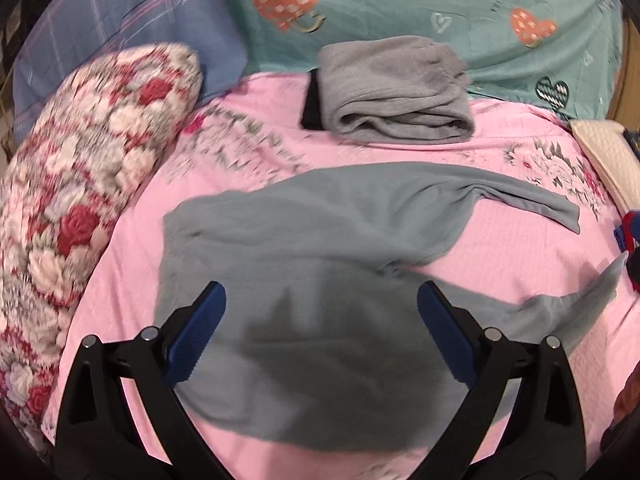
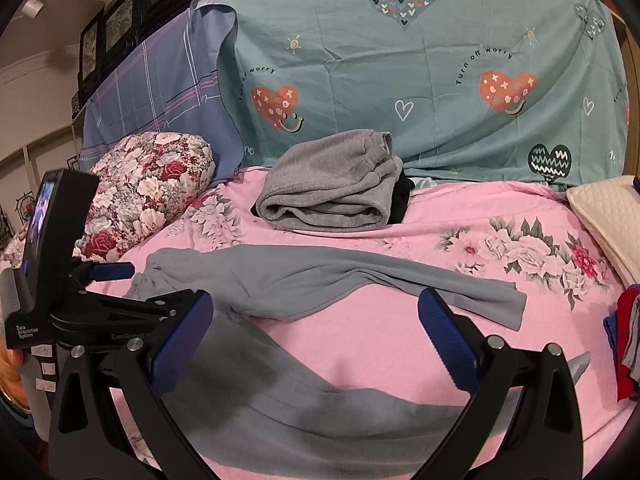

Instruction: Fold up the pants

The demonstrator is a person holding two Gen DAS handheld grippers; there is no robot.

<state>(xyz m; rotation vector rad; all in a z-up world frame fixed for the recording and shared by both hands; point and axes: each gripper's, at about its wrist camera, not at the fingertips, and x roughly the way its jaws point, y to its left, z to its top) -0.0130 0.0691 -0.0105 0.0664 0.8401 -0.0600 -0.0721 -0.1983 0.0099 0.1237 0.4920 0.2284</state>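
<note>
Both tools share one build: the left gripper point(image 1: 322, 306) and right gripper point(image 2: 316, 316) have matte black triangular arms with cut-out windows, silver round screw heads at the pivots, and ribbed blue pads point(image 1: 198, 332) on the fingers. In the right wrist view, the left unit's black housing reads "Data Acquisition System" in white and carries a small lit screen.

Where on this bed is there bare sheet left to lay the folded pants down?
Bare pink sheet shows between the two spread legs of the blue-grey pants, and right of the upper leg before the cream pillow. It is crowded at the back by the folded grey sweatpants and at the left by the floral pillow. Both tools, left and right, are open.
</note>
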